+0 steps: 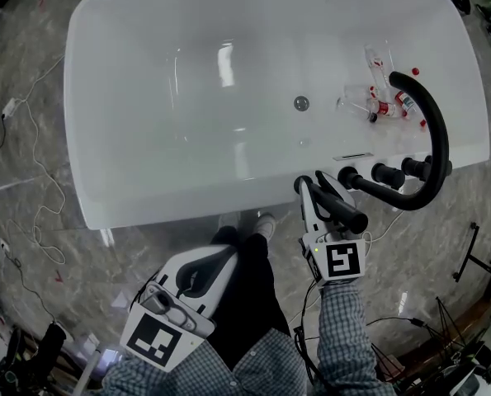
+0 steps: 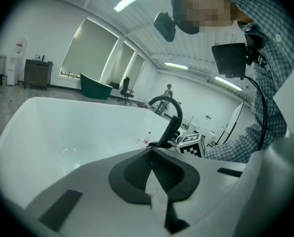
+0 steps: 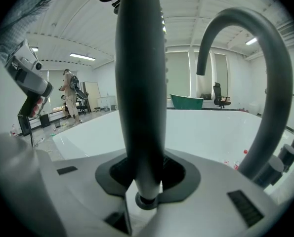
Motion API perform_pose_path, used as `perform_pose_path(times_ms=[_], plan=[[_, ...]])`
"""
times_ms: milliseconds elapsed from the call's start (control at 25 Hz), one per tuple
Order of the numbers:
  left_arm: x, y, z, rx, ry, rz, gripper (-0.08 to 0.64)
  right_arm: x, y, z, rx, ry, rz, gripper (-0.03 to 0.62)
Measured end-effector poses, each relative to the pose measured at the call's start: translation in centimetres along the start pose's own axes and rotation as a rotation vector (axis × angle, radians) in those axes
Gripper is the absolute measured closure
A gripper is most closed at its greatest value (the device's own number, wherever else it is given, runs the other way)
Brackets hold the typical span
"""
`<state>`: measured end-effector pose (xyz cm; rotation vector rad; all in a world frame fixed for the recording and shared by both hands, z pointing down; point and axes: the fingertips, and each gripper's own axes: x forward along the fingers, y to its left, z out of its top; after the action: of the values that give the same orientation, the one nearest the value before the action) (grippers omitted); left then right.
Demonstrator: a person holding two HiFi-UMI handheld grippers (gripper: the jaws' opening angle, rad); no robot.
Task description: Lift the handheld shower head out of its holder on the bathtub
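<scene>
Shower head (image 1: 348, 213): a dark round wand at about 4 o'clock from the tub (image 1: 78, 114) drain, over the near rim. The right claw (image 1: 309, 190) is clamped on it. In the right gripper view the wand (image 3: 139, 83) stands upright between the pads, gripped near its lower end, with most of its length rising toward 12 o'clock above the grip. A dark ring shows just under the pads. The holder cannot be made out, so whether the end is fully free is uncertain.

The left claw (image 1: 187, 283) hangs at 7 o'clock, well apart from the tub. Its jaws are together on nothing (image 2: 152, 167).

Hazards, as judged:
- The smooth round shaft, held low, may swing or slide in the pads because its long upper part acts as a lever.
- The arched spout (image 1: 431, 139) stands at 3 o'clock, near the wand. A sideways lift could knock against it.
- Any hose, unseen here, could tug the lower end.
</scene>
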<state>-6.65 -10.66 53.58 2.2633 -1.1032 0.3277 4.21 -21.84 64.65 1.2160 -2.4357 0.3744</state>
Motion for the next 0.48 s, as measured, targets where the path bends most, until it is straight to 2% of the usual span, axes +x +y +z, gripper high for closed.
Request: perform_pose_path(times_ms=[240,480], plan=[[-0.7,0.2,2.2,0.021,-0.024,0.02,0.554,-1.7,-0.5,1.5,0.015,0.003,-0.027,0.488],[-1.6,-1.2,4.4,0.04,-0.046,-0.001,0.554,-3.5,-0.7,4.1,0.035,-0.023,-0.061,0.488]])
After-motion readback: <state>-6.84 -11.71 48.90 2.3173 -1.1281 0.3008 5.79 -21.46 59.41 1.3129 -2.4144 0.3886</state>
